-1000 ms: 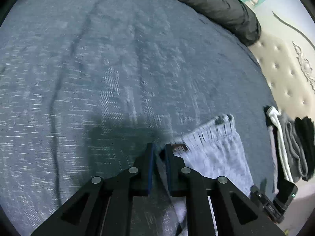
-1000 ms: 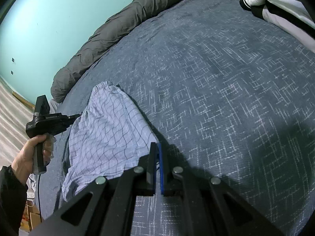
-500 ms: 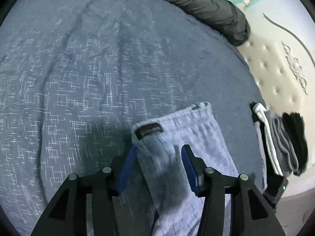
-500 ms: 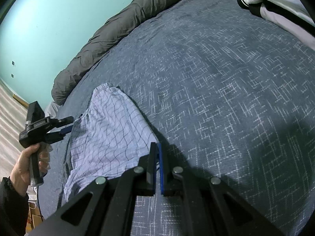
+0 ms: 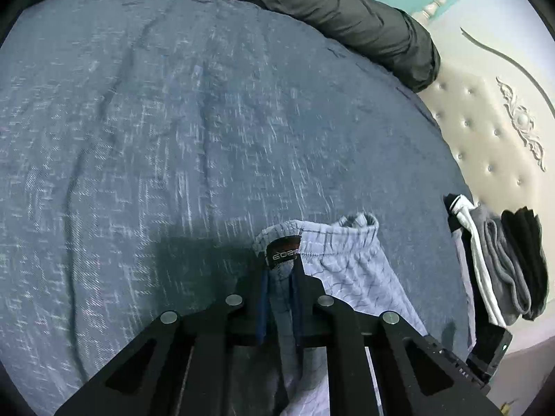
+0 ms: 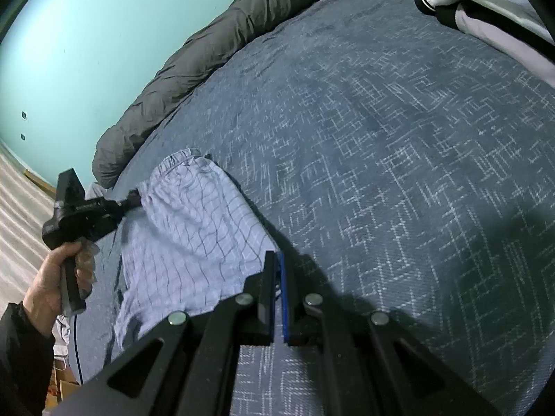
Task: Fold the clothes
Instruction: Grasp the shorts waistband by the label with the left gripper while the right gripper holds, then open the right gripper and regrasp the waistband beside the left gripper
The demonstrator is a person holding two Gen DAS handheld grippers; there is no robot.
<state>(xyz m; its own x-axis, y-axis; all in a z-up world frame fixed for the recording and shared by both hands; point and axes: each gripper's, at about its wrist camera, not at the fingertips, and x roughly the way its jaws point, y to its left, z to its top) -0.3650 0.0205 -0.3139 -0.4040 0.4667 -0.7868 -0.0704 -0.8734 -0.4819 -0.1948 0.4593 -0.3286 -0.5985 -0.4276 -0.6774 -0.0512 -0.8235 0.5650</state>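
Jaws of the left gripper (image 5: pixel 279 277) now pinch the waistband of the shorts (image 5: pixel 350 270) right under the dark label (image 5: pixel 282 254); half a second back they stood wide apart around that spot, and a second back they were nearly shut just short of it. So the left side has let go, reset and taken a fresh grip. The right gripper (image 6: pixel 277 274) is clamped together on the hem edge of the shorts (image 6: pixel 194 242), the same as in both earlier views, so that end has been kept pinned.

Outward from the tools, the checked cloth lies stretched between the two grips near the bed's (image 5: pixel 173 138) edge, mostly flat with a few soft ridges. The hand (image 6: pixel 52 284) holding the left tool hangs off that edge.

My reading: with both ends held, the shorts are ready to be lifted or carried over in a fold, though which fold I cannot say. A clothes pile (image 5: pixel 496 263) sits at the bed's headboard edge, a dark duvet (image 5: pixel 312 3) along the far side.
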